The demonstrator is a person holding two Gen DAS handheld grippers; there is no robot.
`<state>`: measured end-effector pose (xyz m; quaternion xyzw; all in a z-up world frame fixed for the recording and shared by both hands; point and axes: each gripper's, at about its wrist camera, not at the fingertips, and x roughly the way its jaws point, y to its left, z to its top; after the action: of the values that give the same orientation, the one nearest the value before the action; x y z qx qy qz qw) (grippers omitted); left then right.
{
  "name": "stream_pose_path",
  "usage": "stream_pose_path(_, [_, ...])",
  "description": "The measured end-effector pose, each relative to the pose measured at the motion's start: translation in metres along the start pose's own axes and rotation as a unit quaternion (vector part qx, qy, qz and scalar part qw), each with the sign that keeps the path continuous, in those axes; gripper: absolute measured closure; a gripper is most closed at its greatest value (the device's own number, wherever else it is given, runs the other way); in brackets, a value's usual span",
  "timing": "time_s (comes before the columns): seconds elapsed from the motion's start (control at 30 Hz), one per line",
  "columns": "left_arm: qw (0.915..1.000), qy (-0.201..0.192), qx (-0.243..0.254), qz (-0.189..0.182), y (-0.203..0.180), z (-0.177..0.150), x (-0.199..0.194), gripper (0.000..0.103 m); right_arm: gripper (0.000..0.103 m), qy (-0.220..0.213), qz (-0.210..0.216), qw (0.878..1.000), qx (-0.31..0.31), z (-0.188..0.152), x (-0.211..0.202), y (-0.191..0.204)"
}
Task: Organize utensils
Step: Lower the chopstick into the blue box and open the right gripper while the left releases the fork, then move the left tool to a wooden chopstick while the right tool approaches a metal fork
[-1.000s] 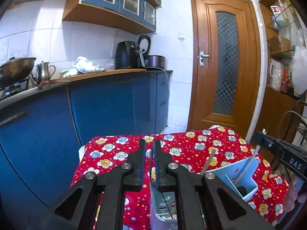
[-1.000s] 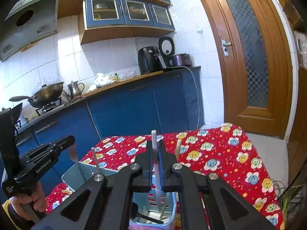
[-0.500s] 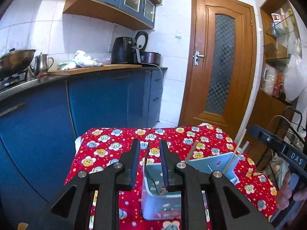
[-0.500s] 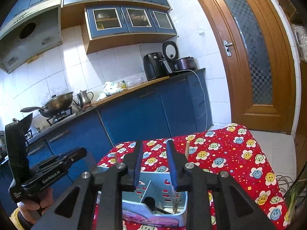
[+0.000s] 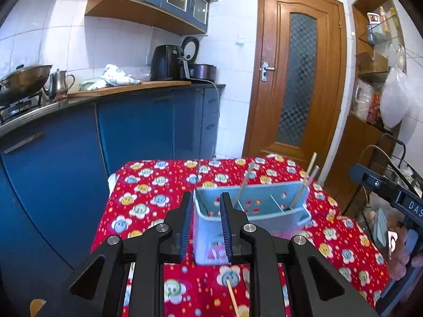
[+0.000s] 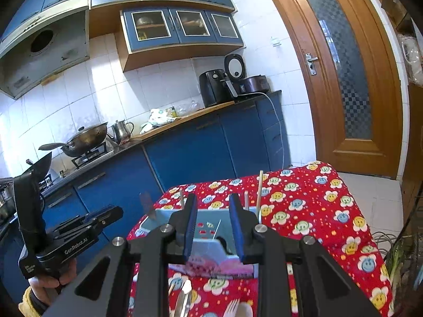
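A light blue divided utensil holder (image 5: 253,206) stands on the table with the red flowered cloth (image 5: 158,195). Chopsticks (image 5: 308,177) and a metal utensil (image 5: 244,183) stand in it. My left gripper (image 5: 205,216) is open and empty, just behind the holder's left end. My right gripper (image 6: 212,220) is open and empty, behind the holder (image 6: 211,227). A knife (image 6: 182,299) and a fork (image 6: 232,306) lie on the cloth under my right gripper. A loose chopstick (image 5: 232,295) lies under my left gripper.
Blue kitchen cabinets (image 5: 137,132) run along the far side of the table. A wooden door (image 5: 296,87) stands behind. The other handheld gripper shows at the right edge of the left wrist view (image 5: 391,198) and at the left of the right wrist view (image 6: 66,240).
Both grippers have opened and pulled back from the holder. The utensil that my right gripper held a second ago is gone from its jaws.
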<state>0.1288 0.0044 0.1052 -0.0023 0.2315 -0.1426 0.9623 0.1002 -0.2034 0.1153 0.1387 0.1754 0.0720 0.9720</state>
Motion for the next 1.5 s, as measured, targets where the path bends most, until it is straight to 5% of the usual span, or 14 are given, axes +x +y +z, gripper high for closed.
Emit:
stream_pose_path(0.83, [0.9927, 0.119, 0.008, -0.020, -0.015, -0.066, -0.023, 0.082, 0.076, 0.087, -0.034, 0.995, 0.043, -0.072, -0.047, -0.014])
stream_pose_path(1.5, [0.9677, 0.249, 0.021, -0.028, -0.031, -0.107, 0.025, 0.082, 0.076, 0.139, -0.048, 0.986, 0.081, -0.107, -0.049, -0.044])
